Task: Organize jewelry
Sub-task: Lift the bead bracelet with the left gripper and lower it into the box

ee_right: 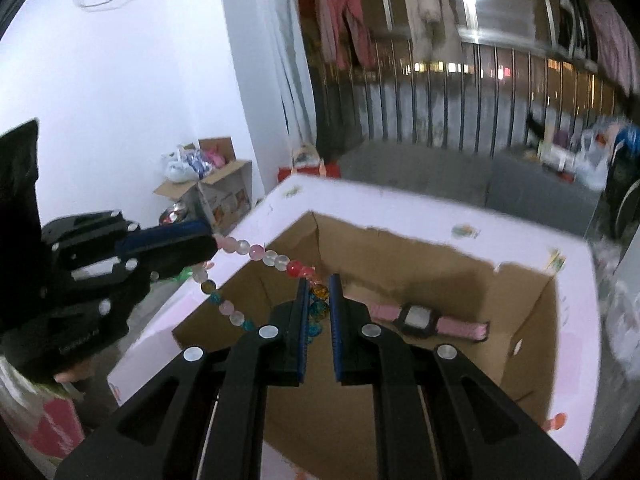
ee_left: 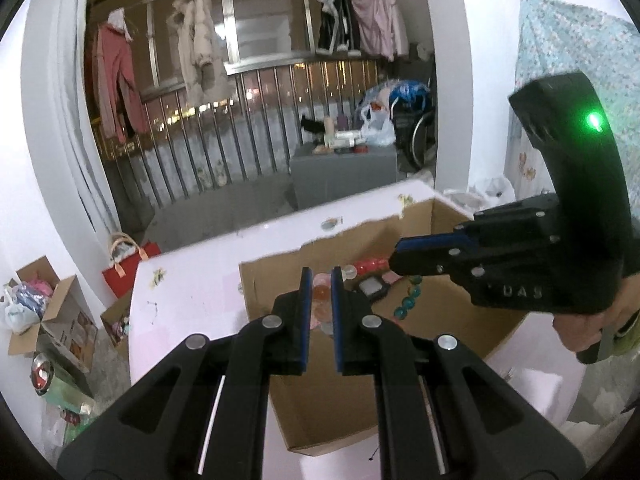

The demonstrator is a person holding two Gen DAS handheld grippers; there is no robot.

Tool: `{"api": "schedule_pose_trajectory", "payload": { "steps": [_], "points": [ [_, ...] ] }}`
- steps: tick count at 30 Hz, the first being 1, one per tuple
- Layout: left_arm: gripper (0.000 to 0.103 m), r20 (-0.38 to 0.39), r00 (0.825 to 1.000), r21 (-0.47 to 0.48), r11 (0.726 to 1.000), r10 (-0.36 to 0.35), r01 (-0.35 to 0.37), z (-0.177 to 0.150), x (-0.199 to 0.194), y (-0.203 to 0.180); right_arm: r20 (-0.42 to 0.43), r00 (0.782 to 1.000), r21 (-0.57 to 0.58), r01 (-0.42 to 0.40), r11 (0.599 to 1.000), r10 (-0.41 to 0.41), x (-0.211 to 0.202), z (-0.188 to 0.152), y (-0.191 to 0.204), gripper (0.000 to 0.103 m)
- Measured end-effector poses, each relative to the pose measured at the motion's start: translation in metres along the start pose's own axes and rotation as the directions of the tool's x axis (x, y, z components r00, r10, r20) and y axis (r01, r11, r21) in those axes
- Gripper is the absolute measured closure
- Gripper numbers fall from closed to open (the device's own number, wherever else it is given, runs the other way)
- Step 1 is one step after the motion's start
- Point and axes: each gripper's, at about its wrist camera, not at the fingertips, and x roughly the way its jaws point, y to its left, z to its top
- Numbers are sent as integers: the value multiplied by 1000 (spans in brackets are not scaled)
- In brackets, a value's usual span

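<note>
The white tabletop [ee_right: 420,208] ran under the open brown cardboard box [ee_right: 440,264], its near edge cut off behind the black gripper arms in both views. The box had ragged, torn top edges and matte corrugated walls. Inside it, at about 2 o'clock from the right hand-held gripper [ee_right: 319,282], lay a pink-strapped watch [ee_right: 418,318] with a square dark-framed face, one strap end hidden by the gripper's finger. A beaded string [ee_right: 256,252] of round glossy beads, pink, frosted white, red, teal and amber, hung in a loop between the two tools above the box's left corner. The right hand-held gripper pinched one end between its blue pads, where amber and teal beads showed in the narrow gap; the left hand-held gripper [ee_right: 212,240], at 9 o'clock in the right wrist view, was clamped on the other end. From the left wrist view the beads [ee_left: 322,296] between its pads were blurred and hard to separate from items below. A hand [ee_left: 588,328] gripped the right tool's handle, partly cut off.
</note>
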Motion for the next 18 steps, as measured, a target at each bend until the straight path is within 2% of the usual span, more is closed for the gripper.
{"api": "schedule_pose_trajectory", "payload": {
  "steps": [4,7,12,16,18],
  "points": [
    [95,-90,996,4,1000,4,-4,-10,26,4,-110,993,60,-24,998,30,29,0,-13,93],
    [95,-152,988,9,1000,8,-7,-17,42,8,-193,980,95,-30,995,48,47,-4,-18,93],
    [95,-224,975,9,1000,12,-10,-23,60,12,-343,936,158,-31,987,84,80,-12,-25,93],
    [94,-266,964,23,999,27,-22,-26,70,13,-413,903,227,-28,974,122,99,-16,-32,93],
    [94,-265,963,32,999,42,-35,-27,71,13,-438,889,267,-13,964,133,106,-17,-37,93]
  ]
}}
